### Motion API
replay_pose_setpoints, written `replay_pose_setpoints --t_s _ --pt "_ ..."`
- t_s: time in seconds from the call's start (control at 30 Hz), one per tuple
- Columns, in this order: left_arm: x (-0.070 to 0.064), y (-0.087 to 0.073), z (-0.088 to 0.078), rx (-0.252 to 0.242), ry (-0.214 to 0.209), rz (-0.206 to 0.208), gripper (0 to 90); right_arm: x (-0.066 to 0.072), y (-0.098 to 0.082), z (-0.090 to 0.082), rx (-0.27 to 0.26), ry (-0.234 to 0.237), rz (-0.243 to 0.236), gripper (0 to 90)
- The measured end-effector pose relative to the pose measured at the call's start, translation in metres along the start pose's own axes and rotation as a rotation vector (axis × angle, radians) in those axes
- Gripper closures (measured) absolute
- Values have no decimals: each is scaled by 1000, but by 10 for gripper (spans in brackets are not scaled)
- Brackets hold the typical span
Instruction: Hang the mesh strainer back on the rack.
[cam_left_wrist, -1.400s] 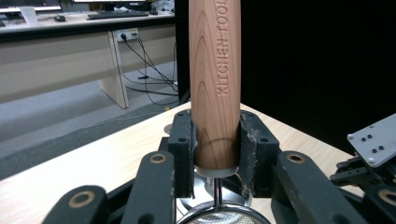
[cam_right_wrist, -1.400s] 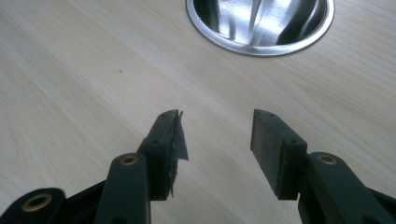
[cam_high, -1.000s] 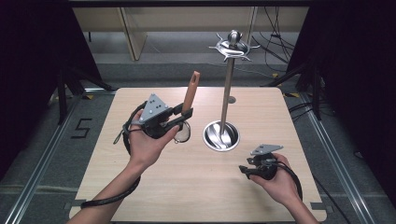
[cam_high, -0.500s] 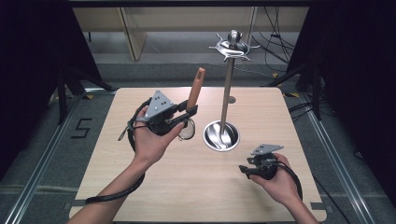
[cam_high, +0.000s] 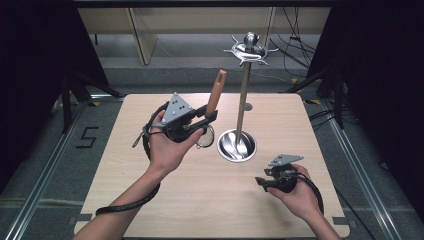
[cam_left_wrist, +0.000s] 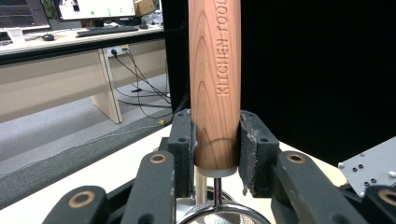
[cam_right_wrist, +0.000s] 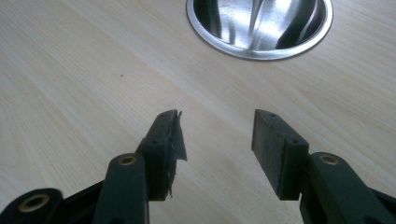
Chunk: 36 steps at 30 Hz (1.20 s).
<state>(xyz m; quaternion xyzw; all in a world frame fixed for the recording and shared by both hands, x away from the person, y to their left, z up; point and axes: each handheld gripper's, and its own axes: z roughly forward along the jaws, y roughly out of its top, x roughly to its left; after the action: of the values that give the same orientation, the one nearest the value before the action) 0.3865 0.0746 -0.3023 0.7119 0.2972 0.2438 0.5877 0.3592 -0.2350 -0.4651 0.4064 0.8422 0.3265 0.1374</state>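
Overhead light is falling evenly on the table (cam_high: 150, 200); surroundings from 9 to 3 o'clock are staying dark. Steel base (cam_high: 237, 146) is throwing glare in the high view and right gripper view. In the left gripper view, the handle (cam_left_wrist: 215, 84) is showing sharp, the background softening; jaws at 6 o'clock are blurring slightly.

black claws (cam_high: 207, 119), grey three-cornered plates, trailing black cables
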Motion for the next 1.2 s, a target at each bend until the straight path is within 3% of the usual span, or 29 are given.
replay_pose_setpoints --t_s 0.5,0.57,1.03,1.17,1.2 --pt "-4 6 8 -13 4 7 682 -1 -1 1 -21 -4 -7 514" --pt "-5 7 9 -20 8 11 682 -1 0 -1 0 3 -4 514" --pt "-10 14 17 -44 36 11 681 -1 -1 1 -16 -2 -2 513" --pt "-12 16 18 -51 42 9 681 -2 0 -1 3 3 -3 513" --pt "-12 16 18 -51 42 9 681 -1 -2 3 -43 -5 3 513"
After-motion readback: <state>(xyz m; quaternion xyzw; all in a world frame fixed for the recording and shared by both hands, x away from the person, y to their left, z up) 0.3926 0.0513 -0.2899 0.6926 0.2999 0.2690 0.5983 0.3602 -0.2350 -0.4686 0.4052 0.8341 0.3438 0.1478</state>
